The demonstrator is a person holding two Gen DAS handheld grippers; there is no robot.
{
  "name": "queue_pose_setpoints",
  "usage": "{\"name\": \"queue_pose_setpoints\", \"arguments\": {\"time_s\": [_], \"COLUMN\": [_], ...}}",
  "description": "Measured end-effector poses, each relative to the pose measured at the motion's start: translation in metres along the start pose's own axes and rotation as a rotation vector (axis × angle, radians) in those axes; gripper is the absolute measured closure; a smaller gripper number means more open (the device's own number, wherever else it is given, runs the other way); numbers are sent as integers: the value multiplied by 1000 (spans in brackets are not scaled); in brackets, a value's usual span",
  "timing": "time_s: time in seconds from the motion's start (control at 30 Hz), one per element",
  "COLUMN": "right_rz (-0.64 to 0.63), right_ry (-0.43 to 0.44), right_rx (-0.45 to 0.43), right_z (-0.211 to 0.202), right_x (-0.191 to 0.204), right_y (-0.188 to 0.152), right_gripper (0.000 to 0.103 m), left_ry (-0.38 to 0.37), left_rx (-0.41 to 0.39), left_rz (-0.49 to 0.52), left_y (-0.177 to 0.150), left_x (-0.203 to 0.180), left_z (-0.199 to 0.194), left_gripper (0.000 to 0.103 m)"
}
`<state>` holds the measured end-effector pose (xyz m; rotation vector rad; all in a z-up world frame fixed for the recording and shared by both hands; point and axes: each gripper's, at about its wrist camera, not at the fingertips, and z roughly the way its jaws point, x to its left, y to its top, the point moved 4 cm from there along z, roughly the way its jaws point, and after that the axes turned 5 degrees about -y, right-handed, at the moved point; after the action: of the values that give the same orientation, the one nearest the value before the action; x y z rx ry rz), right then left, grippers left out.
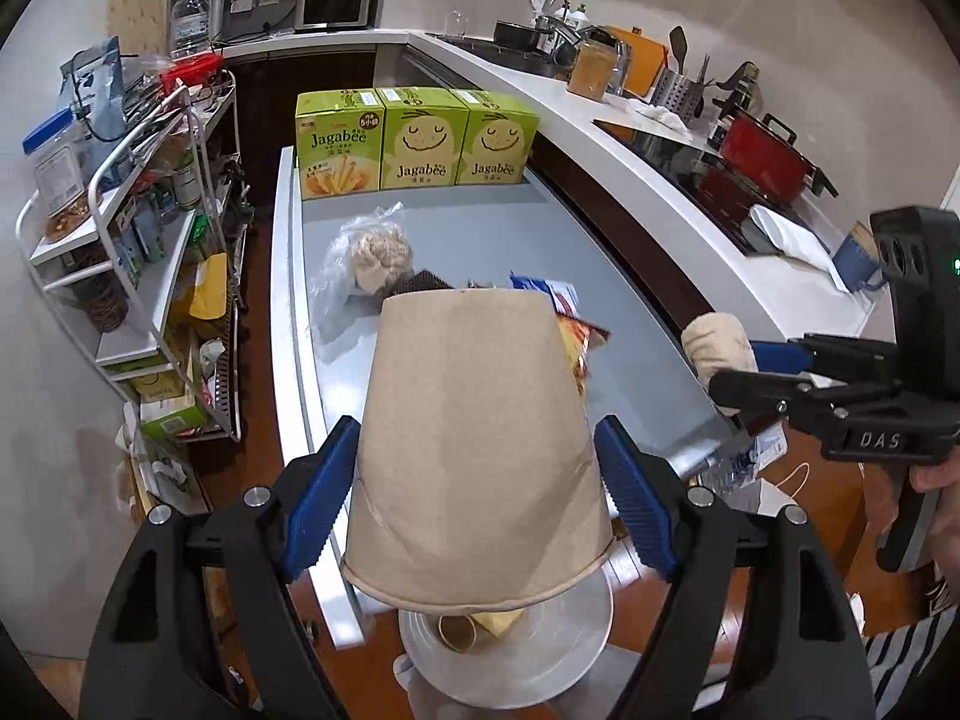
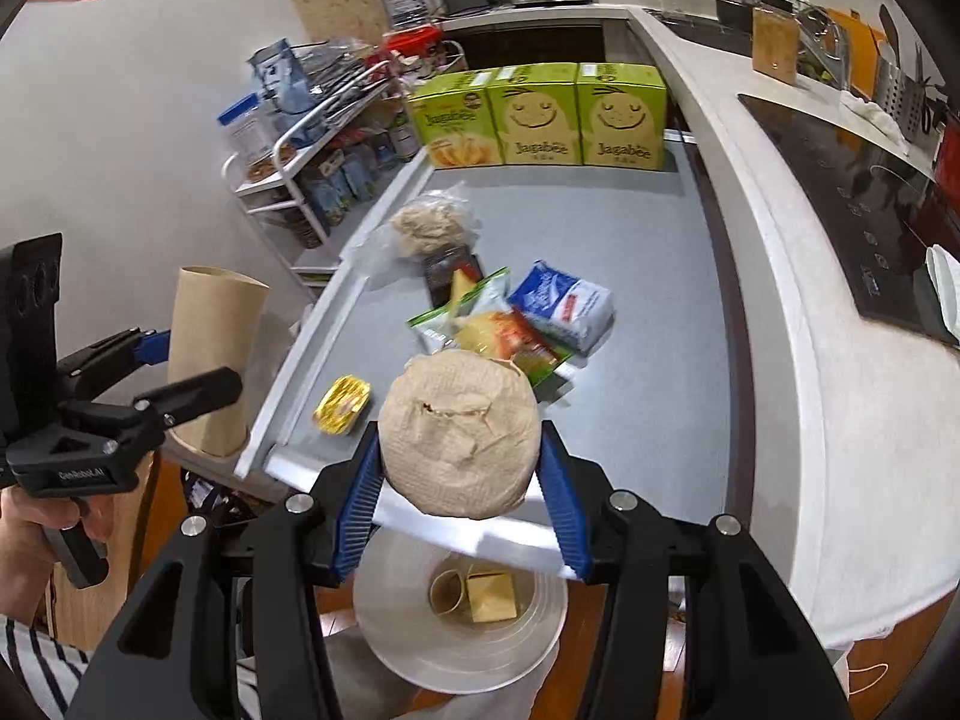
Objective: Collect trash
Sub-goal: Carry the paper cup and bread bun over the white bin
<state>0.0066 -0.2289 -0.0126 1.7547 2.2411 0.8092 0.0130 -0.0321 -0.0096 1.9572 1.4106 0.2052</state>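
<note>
Left tongs [image 1: 477, 501] angled steeply down, blue pads [image 1: 318, 498] pressed on both sides of an upturned brown paper cup [image 1: 474, 420], rim nearest the camera, base pointing away. Cup held off the near-left corner of the grey bench [image 1: 480, 228], above a white bin [image 1: 510, 660] on the floor. Inside the bin: a small cup and a yellow wrapper [image 2: 491, 597].

Right tongs [image 2: 461, 483] likewise tilted down, clamped on a crumpled paper wad [image 2: 461, 432], held over the near edge of the bench, with the bin just below. Bare hand [image 2: 30, 528] wrapped round the left handle, striped sleeve [image 2: 36, 660] beneath.

Still lying on the bench: a butter pack [image 2: 342, 404] near the edge, a heap of snack wrappers [image 2: 510, 330], a plastic bag [image 2: 426, 222] of crumpled tissue. 3 Jagabee boxes [image 2: 540, 120] standing in a row at the far end.
</note>
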Motion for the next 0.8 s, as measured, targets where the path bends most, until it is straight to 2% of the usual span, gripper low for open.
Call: {"name": "queue_pose_setpoints", "arguments": {"time_s": [0.37,0.8], "right_rz": [-39,-57], "right_ry": [46,49], "right_rx": [101,233], "right_z": [-7,18], "right_x": [24,30], "right_y": [-56,-113], "right_gripper": [54,54], "left_ry": [-18,4], "left_rx": [104,225], "left_rz": [1,28], "left_y": [-63,-119], "left_x": [-22,-39], "left_z": [-8,14], "left_gripper": [23,23]}}
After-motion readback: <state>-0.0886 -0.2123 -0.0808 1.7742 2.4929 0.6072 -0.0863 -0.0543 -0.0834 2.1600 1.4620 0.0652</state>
